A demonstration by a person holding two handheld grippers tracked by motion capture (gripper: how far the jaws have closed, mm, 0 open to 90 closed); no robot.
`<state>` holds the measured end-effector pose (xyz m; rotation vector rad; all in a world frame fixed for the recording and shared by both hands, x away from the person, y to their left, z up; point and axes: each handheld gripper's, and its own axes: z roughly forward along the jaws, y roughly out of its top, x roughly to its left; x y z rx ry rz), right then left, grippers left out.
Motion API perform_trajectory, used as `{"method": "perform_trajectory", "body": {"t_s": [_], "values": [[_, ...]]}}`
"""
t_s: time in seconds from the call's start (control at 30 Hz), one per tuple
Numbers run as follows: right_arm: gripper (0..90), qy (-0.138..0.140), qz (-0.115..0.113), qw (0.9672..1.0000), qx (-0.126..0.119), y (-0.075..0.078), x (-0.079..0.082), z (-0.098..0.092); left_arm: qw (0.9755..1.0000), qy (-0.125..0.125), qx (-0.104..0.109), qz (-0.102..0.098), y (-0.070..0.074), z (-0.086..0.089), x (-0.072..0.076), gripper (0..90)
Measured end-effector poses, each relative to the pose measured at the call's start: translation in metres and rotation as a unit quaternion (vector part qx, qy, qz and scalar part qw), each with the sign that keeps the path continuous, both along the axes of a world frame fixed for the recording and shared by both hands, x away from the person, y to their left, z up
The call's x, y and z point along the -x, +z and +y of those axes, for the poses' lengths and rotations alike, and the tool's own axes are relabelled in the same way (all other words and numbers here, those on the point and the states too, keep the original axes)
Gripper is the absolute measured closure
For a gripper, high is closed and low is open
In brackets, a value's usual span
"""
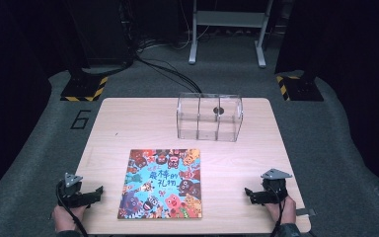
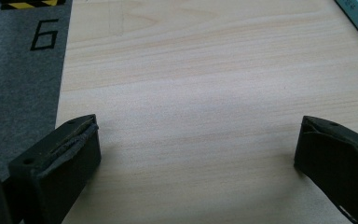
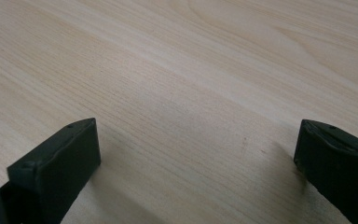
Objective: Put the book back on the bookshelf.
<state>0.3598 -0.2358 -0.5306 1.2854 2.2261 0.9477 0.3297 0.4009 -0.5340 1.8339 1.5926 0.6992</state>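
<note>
Pale wooden table (image 1: 128,123) — grey carpet (image 1: 39,148), dark room beyond.

Glossy paper book (image 1: 161,184); matt pale wood table (image 1: 128,123); clear plastic box (image 1: 209,117).

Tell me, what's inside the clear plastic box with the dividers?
The clear plastic box on the pale wooden table looks empty: its three compartments hold nothing. One small dark round spot shows on it; whether that is a hole or a mark, I cannot tell.

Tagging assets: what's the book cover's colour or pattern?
Teal-blue book cover crowded with multicoloured cartoon animals around yellow characters; shows best in the high view.
</note>
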Motion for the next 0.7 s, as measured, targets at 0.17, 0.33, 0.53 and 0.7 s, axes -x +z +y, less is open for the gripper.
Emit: {"method": "perform_trajectory", "body": {"t_s": [0.17,0.33,0.53,0.7], "values": [[0.0,-0.006,-0.002,1.0,0.001,0.0,0.0,0.0,1.0,0.005,0.003,0.003,0.0,-0.001,0.001,0.2],[0.2,-0.005,-0.003,1.0,-0.001,0.0,-0.001,-0.001,1.0,-0.005,0.003,0.004,0.001,0.0,0.0,0.0],[0.9,-0.007,-0.002,1.0,-0.002,0.0,-0.001,-0.001,0.9994,-0.022,0.027,-0.001,0.01,-0.005,0.004,0.0],[1.8,-0.008,-0.004,1.0,-0.002,0.0,0.0,-0.001,0.9983,-0.042,0.041,-0.002,0.015,-0.016,0.005,0.0]]}}
